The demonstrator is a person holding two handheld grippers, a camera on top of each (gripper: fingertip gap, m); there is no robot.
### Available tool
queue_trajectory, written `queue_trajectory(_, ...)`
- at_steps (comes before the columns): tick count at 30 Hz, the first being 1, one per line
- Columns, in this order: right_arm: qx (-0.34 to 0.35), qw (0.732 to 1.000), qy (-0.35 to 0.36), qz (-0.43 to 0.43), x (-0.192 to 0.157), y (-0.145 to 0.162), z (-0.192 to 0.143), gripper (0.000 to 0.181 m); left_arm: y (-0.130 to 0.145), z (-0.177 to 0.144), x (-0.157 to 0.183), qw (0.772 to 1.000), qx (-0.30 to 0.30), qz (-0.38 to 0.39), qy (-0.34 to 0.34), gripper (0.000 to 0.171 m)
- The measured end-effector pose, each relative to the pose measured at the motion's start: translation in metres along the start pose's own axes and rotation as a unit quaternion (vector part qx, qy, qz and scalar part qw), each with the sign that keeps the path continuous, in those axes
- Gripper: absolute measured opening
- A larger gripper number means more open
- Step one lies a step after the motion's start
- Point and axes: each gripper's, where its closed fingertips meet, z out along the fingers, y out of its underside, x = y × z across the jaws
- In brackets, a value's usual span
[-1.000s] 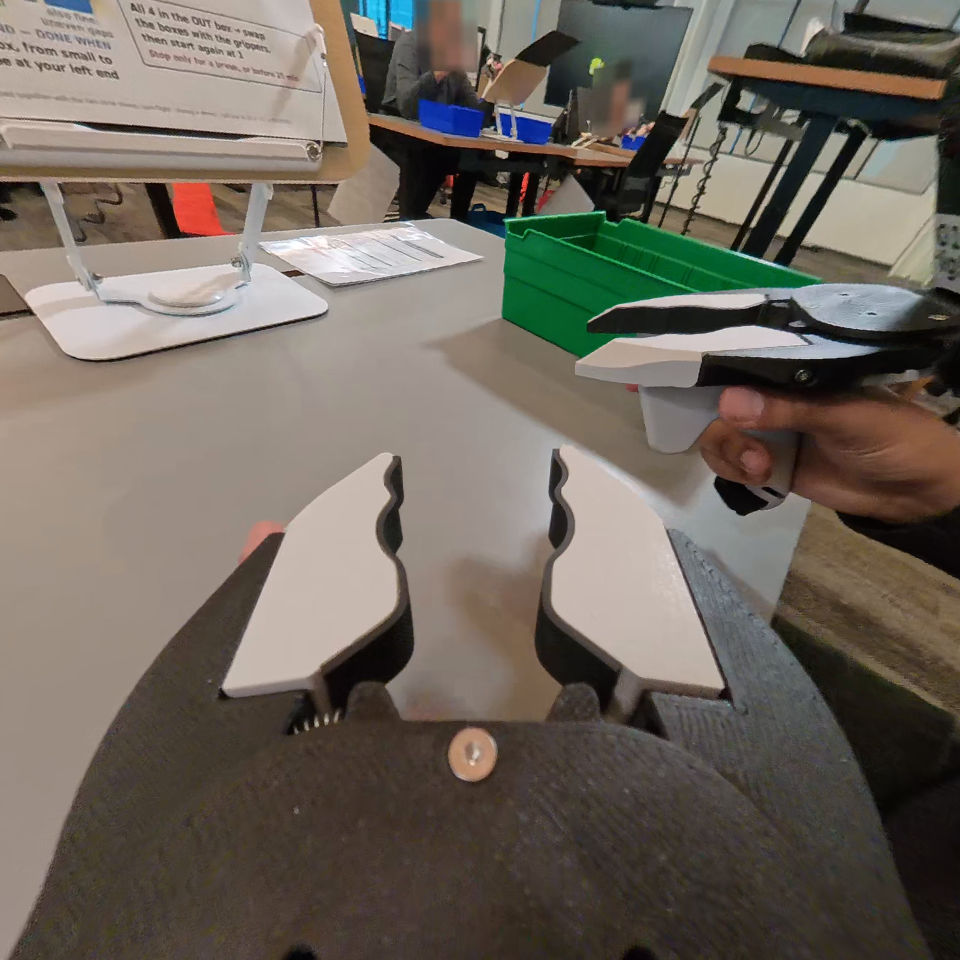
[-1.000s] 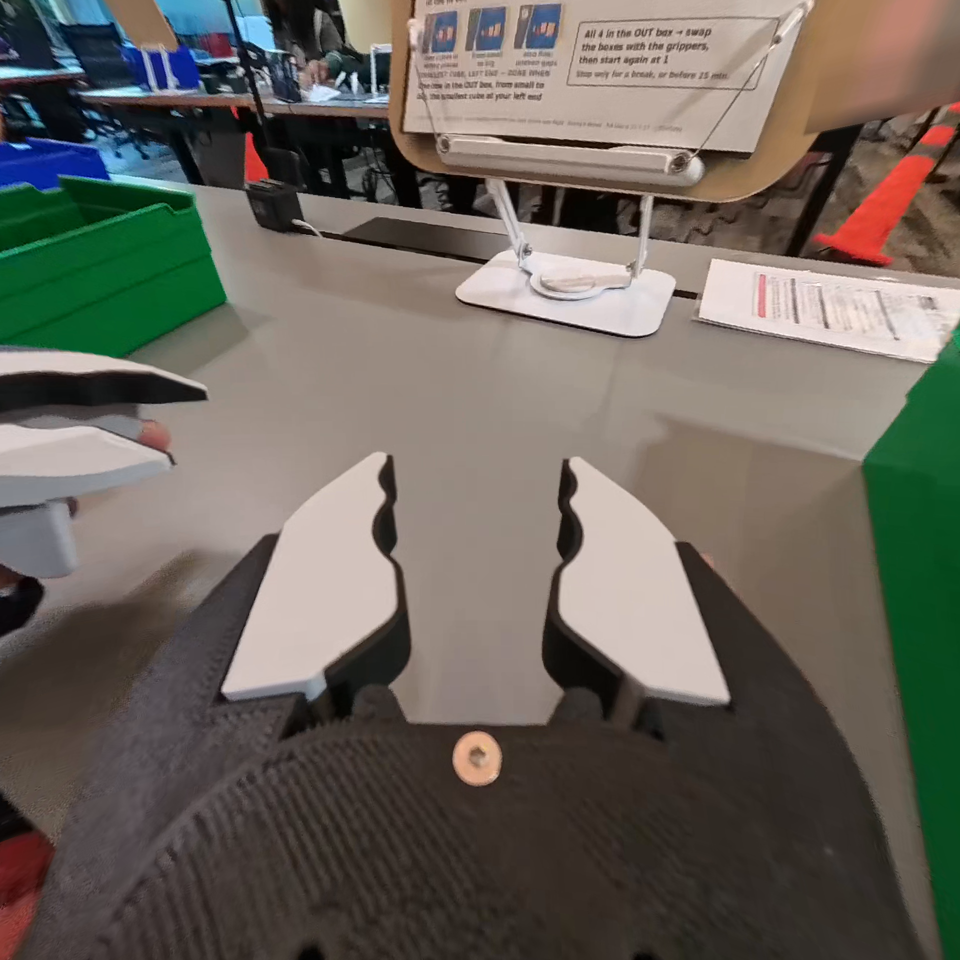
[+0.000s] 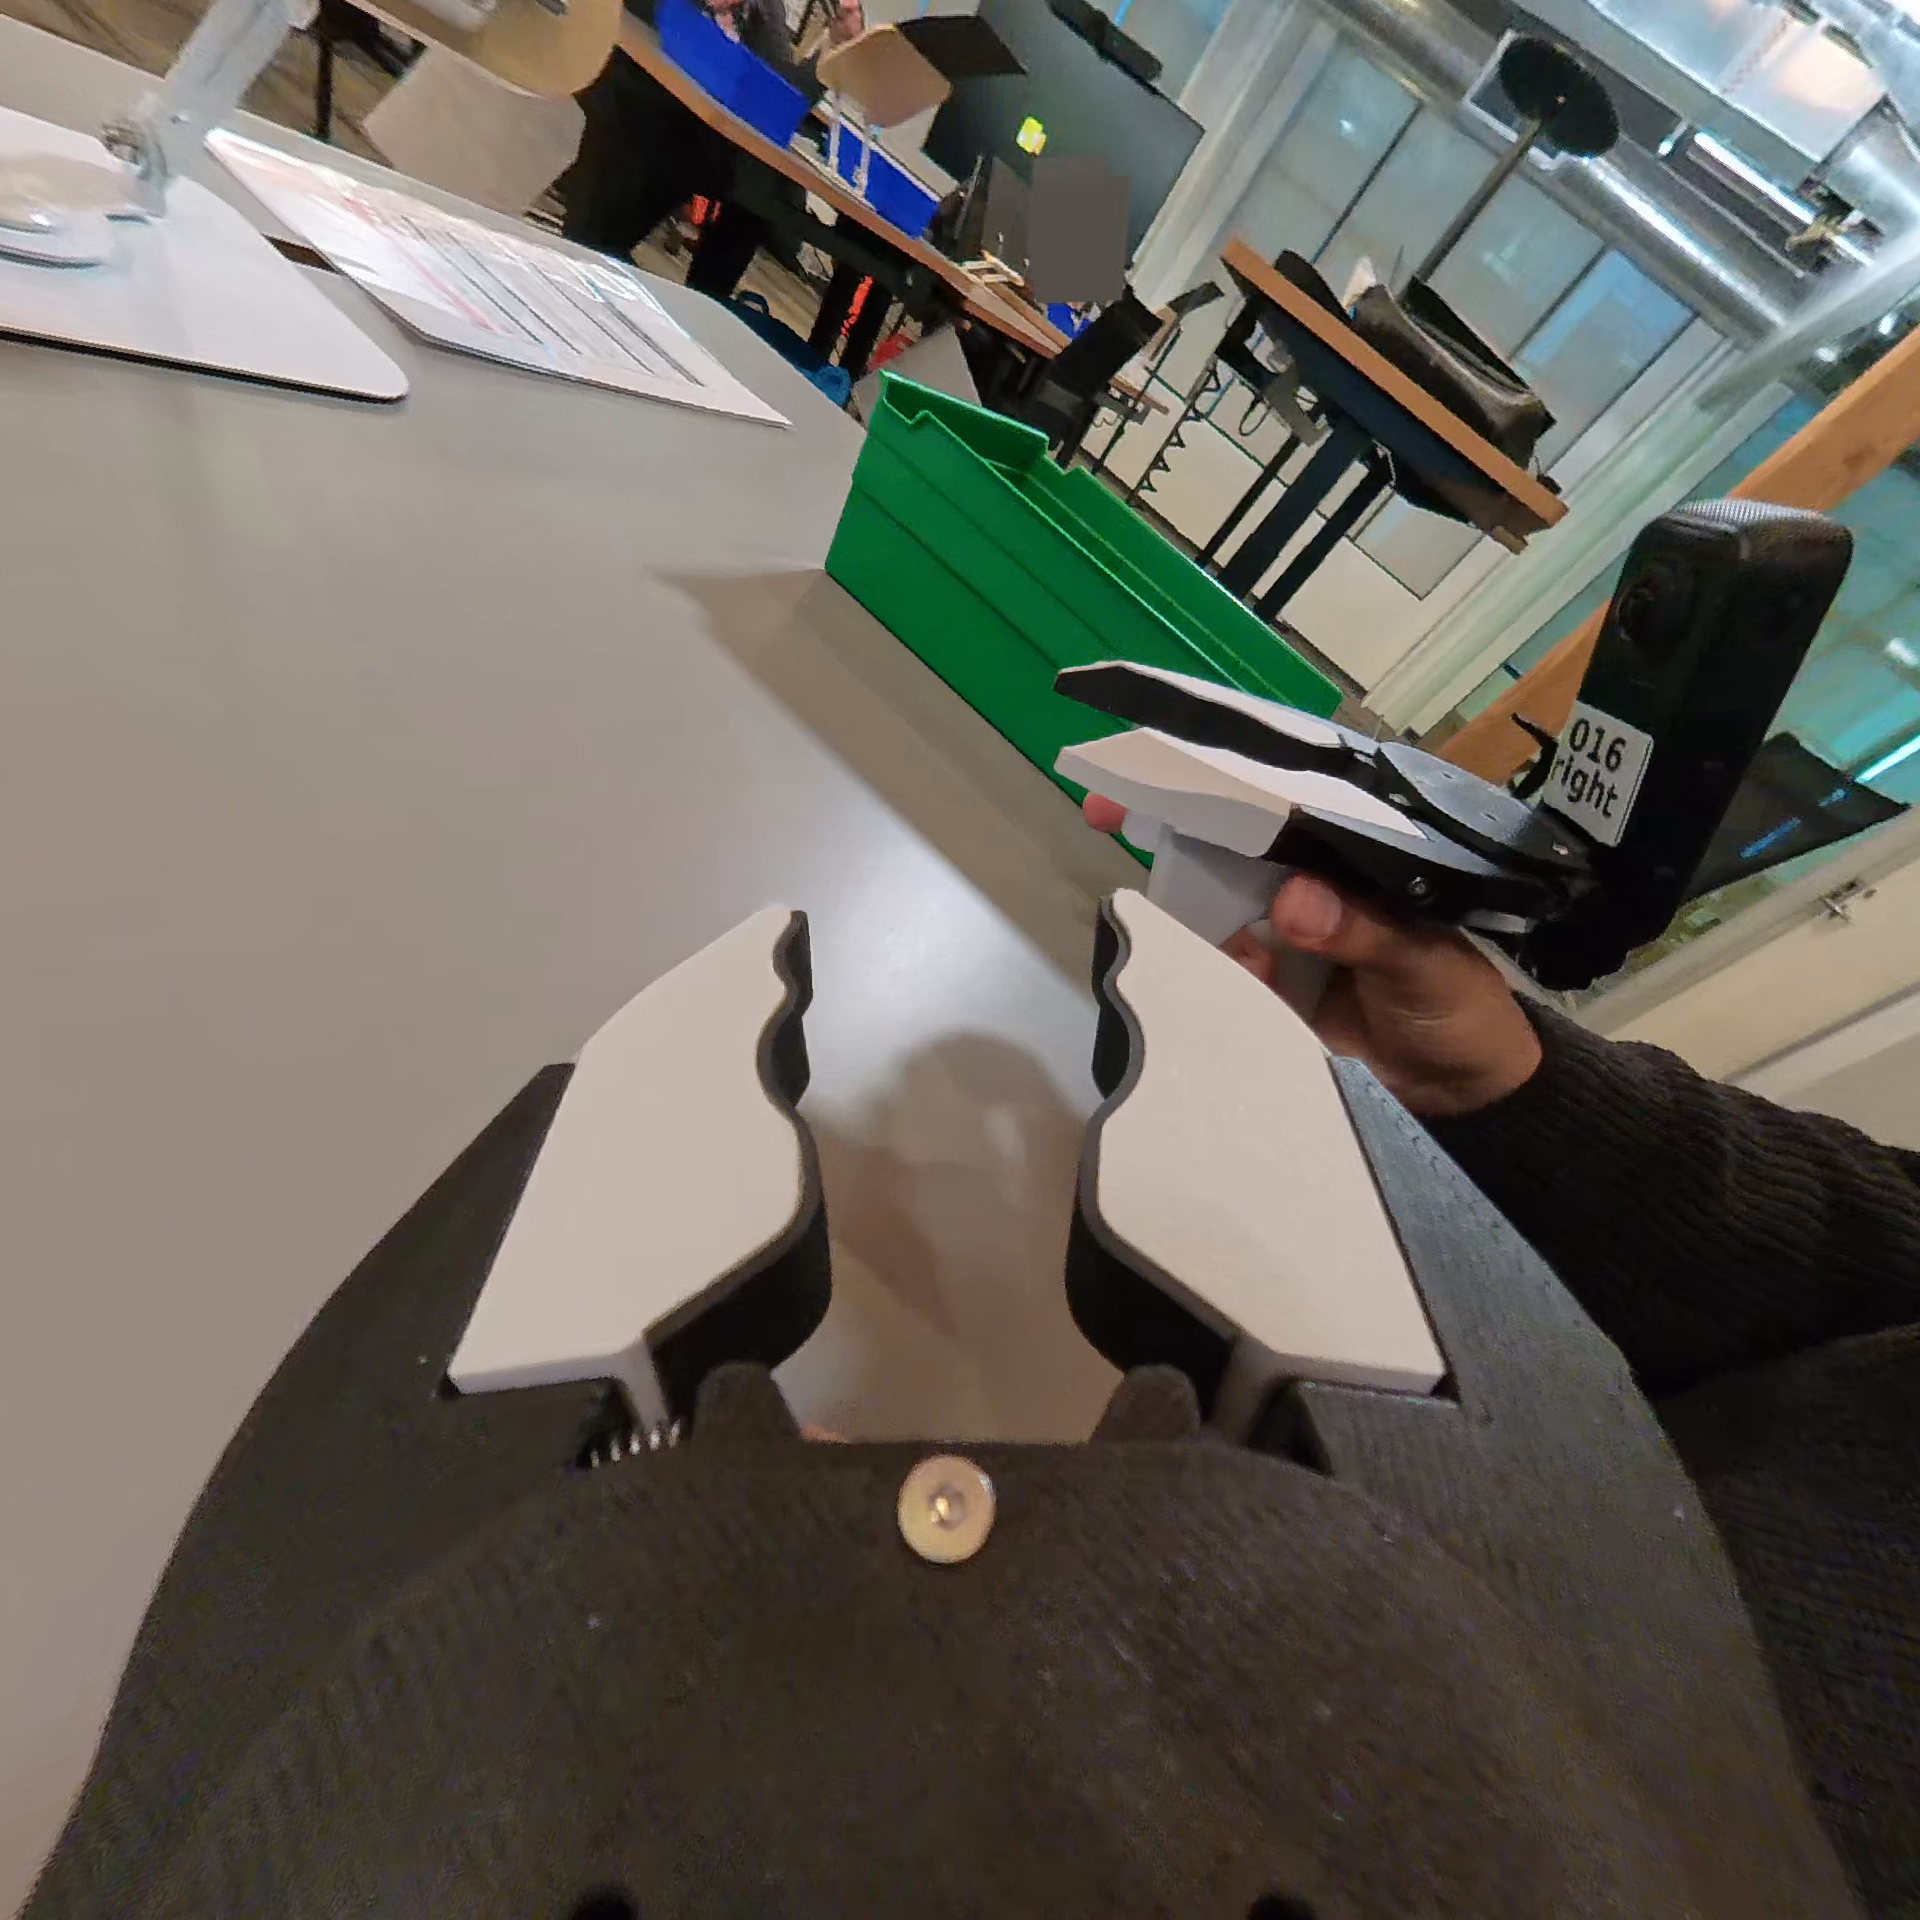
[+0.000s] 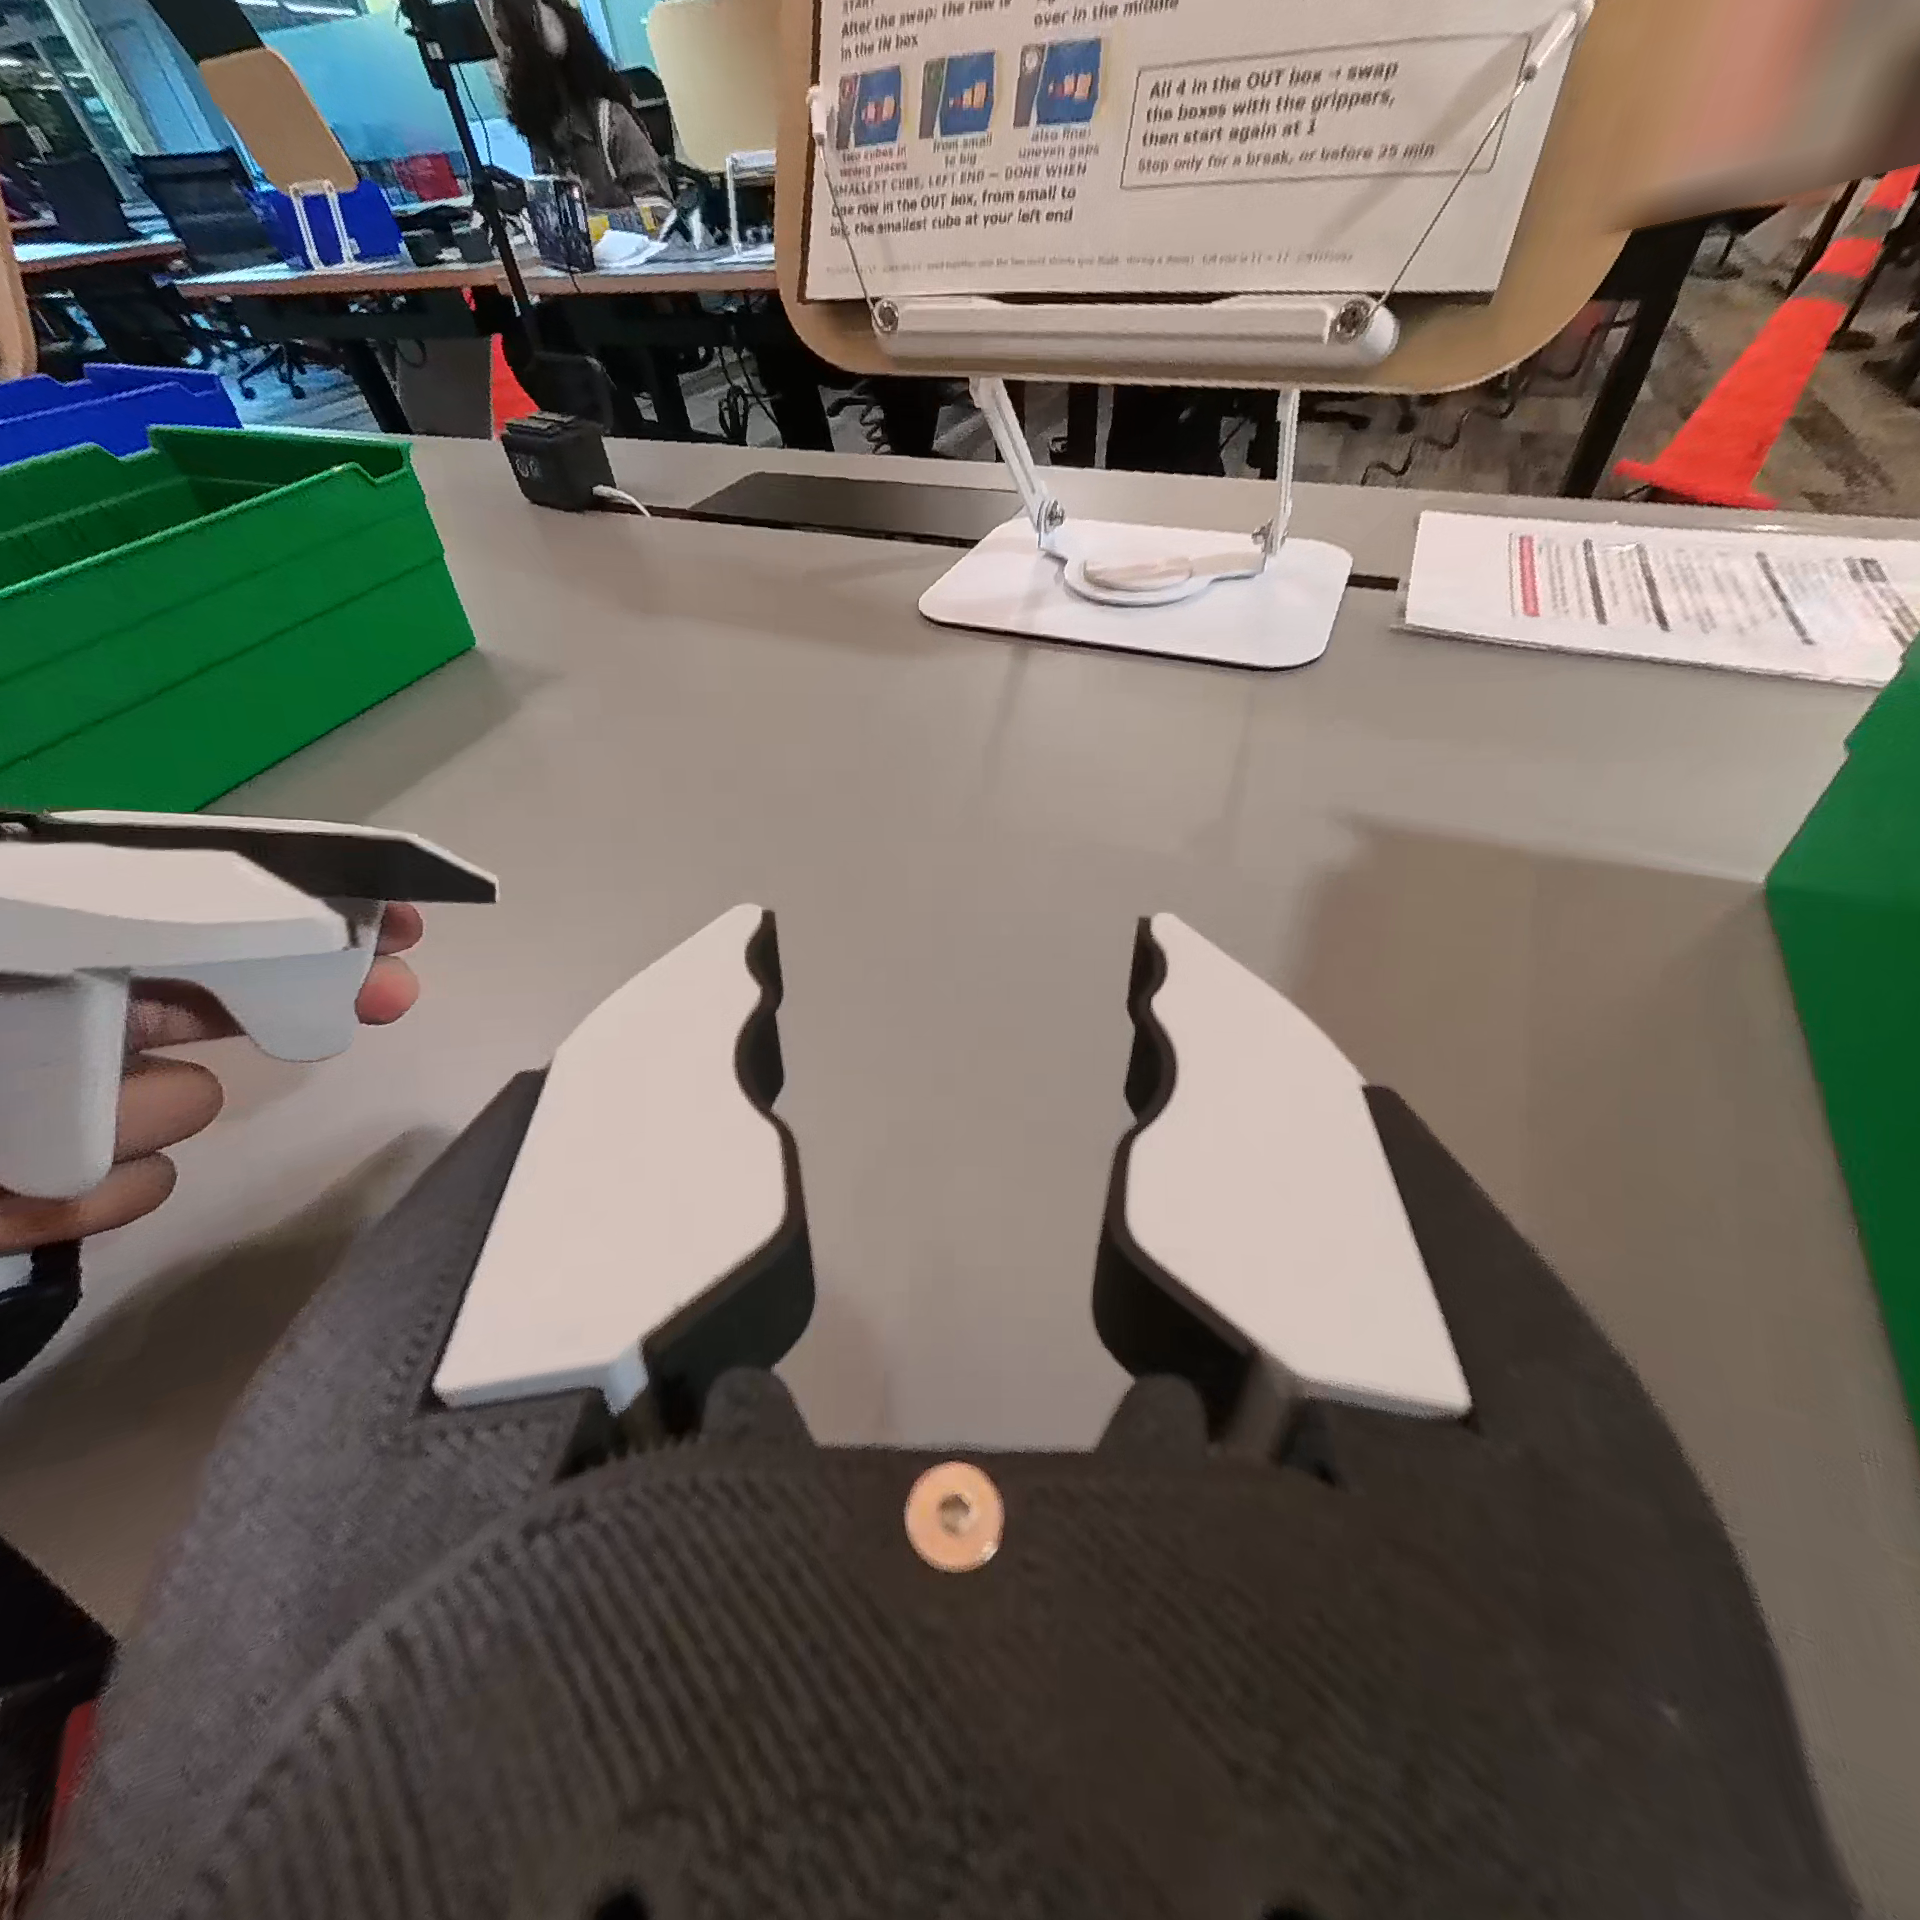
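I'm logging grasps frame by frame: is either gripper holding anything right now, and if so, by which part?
Nothing is held. The left gripper and the right gripper are both open, with only the bare grey table between their fingers.

Printed sign (image 4: 1174, 145), paper sheet (image 4: 1662, 592), perhaps sticker (image 3: 1590, 769)

The bench (image 4: 935, 790) is plain grey, and a bright green bin (image 4: 208, 623) sits by its left edge with another green bin (image 4: 1860, 956) at its right edge. Both the left gripper (image 3: 951, 961) and the right gripper (image 4: 951, 971) have white fingers with black inner sides and a rough black body with a small shiny screw. By the far edge stands a white stand (image 4: 1132, 597) with a tan board, beside a white paper sheet (image 4: 1662, 592) with black lines and a red stripe.
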Motion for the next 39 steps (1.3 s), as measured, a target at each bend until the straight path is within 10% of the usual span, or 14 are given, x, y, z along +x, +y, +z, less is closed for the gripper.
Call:
queue_trajectory(23,-0.056,0.986,-0.122,0.097,-0.031,0.019,0.003,0.058,0.011,0.004,0.014,0.999,-0.034,0.024,0.029,0.065)
queue_trajectory(39,-0.063,0.984,-0.165,-0.005,-0.055,0.029,0.000,0.043,0.023,0.009,0.015,0.997,-0.064,0.042,0.024,0.067)
